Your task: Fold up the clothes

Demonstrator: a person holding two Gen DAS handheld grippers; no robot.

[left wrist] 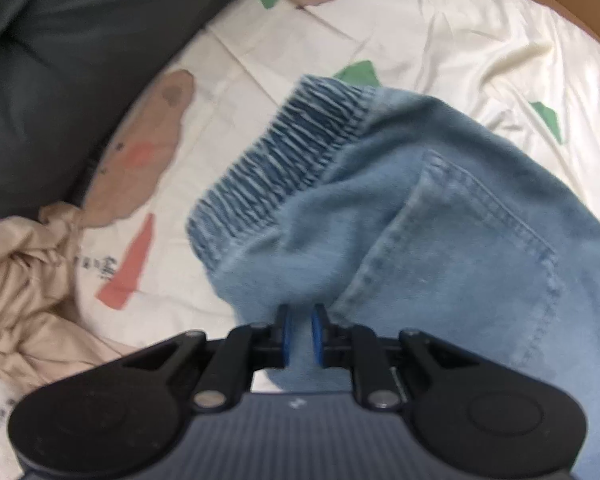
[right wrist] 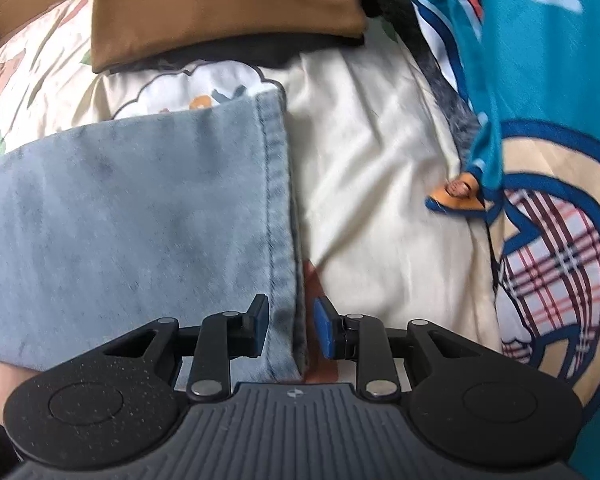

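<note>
- Light: soft, even and bright in both views; no glare.
- Shadows: faint, only in the sheet creases.
- Blur: jeans smeared by motion; teal cloth likewise.
- Distortion: strong fisheye bending at all edges.

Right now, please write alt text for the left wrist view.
The left gripper pinches a fold of light blue jeans near their elastic waistband. They lie on a cream patterned sheet, with a beige garment at left.

Two close wrist views, steeply downward, jeans shared.
</note>
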